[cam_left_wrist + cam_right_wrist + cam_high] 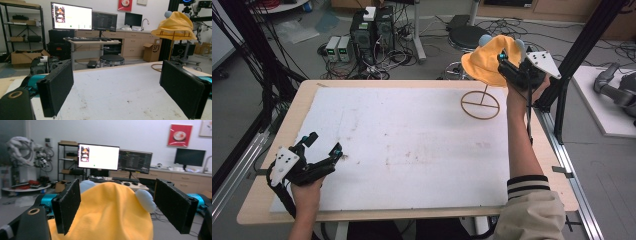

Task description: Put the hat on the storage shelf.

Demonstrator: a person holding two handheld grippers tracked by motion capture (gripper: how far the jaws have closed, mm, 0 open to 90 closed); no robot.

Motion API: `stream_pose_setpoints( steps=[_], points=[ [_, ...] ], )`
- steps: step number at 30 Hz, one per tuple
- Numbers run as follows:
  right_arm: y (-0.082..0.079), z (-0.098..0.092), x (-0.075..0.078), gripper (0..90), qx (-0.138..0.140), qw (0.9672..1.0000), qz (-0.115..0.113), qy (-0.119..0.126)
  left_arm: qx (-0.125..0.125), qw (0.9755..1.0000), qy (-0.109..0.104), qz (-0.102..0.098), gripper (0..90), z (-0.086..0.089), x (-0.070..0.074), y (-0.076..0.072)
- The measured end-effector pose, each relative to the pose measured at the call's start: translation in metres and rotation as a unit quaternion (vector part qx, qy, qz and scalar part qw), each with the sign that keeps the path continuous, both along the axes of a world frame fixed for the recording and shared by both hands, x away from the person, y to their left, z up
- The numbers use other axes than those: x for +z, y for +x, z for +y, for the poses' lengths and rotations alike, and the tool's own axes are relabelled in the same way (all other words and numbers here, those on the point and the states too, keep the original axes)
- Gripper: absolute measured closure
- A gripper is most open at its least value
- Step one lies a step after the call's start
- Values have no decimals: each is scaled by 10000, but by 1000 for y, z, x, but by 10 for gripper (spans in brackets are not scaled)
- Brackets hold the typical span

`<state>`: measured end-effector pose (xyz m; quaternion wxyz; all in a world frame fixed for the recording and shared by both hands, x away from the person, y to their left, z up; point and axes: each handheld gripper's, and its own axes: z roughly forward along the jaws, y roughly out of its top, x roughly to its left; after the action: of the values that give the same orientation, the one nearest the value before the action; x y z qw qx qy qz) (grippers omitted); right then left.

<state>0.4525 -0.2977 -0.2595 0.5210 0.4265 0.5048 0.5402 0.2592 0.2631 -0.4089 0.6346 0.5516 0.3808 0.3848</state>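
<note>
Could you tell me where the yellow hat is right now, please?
In the high view the yellow hat sits on the wire stand at the table's far right corner, beside the right tool, whose open jaws flank it.

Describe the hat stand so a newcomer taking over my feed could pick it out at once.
Start at the white board covering the table and go to its far right corner. The stand rises there: a thin tan wire ring with a cross bar, flat on the board, and a slim post. Its top wears a yellow hat with pale blue ears, unlike anything else on the board.
</note>
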Motion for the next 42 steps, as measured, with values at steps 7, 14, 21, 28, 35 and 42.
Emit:
stream_pose_setpoints(
  steps=[7, 14, 21, 28, 35, 42],
  points=[
    [-27, -1, 7, 153, 240, 9997, 13, 74, 114, 9999, -34, 6, 124, 5, 2, 2],
    [-65, -11, 12, 121, 439, 9988, -34, 210, 300, 9994, -147, -2, 124, 11, 8, 0],
    [-111, -21, 5, 120, 666, 9968, -206, 397, 425, 9990, -132, -69, 124, 13, 17, -2],
    [-152, -34, -18, 119, 701, 9969, -144, 313, 555, 9983, -34, -178, 124, 13, 26, -6],
    [-175, -49, -54, 119, 770, 9952, 44, 608, 604, 9980, 82, -185, 124, 11, 29, -10],
    [-183, -56, -87, 119, 911, 9939, 254, 561, 683, 9975, 124, -162, 124, 10, 26, -13]
  ],
)
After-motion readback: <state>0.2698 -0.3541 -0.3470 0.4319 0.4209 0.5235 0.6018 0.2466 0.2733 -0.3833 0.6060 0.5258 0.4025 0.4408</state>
